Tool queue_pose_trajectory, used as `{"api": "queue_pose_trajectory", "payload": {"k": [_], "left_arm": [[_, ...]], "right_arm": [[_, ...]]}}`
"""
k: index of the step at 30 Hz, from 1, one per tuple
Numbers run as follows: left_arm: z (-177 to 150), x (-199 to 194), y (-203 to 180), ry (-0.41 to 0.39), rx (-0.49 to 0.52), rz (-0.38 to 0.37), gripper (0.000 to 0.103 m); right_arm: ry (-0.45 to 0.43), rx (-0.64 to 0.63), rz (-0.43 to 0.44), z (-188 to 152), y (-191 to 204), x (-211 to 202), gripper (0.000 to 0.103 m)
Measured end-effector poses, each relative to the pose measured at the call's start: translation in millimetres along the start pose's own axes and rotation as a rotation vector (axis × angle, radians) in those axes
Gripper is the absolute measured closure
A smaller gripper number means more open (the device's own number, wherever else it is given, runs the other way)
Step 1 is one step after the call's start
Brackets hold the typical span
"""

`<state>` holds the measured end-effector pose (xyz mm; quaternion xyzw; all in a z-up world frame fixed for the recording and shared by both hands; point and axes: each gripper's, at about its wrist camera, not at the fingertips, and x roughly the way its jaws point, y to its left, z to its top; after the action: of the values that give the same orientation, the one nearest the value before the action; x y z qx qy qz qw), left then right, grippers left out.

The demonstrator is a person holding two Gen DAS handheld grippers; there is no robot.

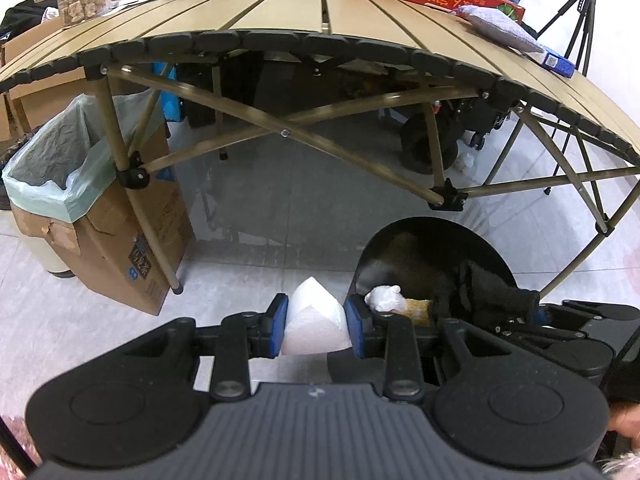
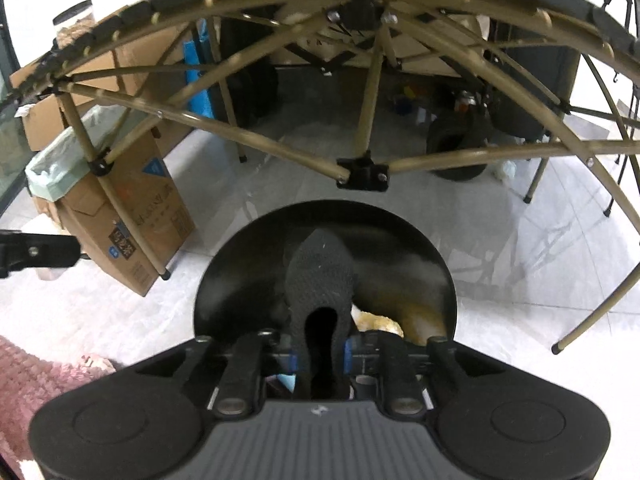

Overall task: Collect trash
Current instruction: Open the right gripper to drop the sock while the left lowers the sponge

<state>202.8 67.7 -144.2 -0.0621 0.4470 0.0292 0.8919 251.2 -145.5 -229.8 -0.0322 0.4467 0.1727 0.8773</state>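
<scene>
A white, folded piece of foam-like sheet (image 1: 314, 322), pointed at its top, is clamped upright between the blue pads of the left tongs (image 1: 316, 324), above the pale tiled floor. A round black bin (image 2: 320, 276) is set on the floor just beside it, open at the top. A black knitted sock-like cloth (image 2: 320, 280) is draped over the bin's near edge, between the pads of the right tongs (image 2: 320, 354). A crumpled white wad (image 1: 384, 298) and a yellowish wrapper (image 1: 418, 308) are seen lying inside the bin.

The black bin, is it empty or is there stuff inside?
Not empty. The black bin holds a white crumpled wad and yellowish trash.
</scene>
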Motion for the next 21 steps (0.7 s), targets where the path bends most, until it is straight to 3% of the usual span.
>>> {"api": "queue_pose_trajectory", "payload": {"k": [2, 3, 5, 8, 21], "left_arm": [[-1.1, 0.9, 0.6, 0.004, 0.000, 0.001, 0.071], [-1.8, 1.3, 0.6, 0.006, 0.001, 0.000, 0.071], [-3.0, 2.5, -0.7, 0.009, 0.008, 0.002, 0.071], [-3.9, 4.0, -0.7, 0.019, 0.003, -0.022, 0.071], [-8.4, 16.1, -14.5, 0.051, 0.042, -0.008, 0.071]], "right_arm": [[-0.004, 0.002, -0.015, -0.9, -0.6, 0.3, 0.050], [-0.009, 0.005, -0.023, -0.9, -1.5, -0.2, 0.041], [-0.013, 0.015, -0.037, -0.9, -3.9, -0.9, 0.006], [-0.016, 0.021, -0.061, -1.1, -8.3, -1.6, 0.000], [-0.014, 0.057, -0.108, -3.0, -28.8, -4.4, 0.000]]}}
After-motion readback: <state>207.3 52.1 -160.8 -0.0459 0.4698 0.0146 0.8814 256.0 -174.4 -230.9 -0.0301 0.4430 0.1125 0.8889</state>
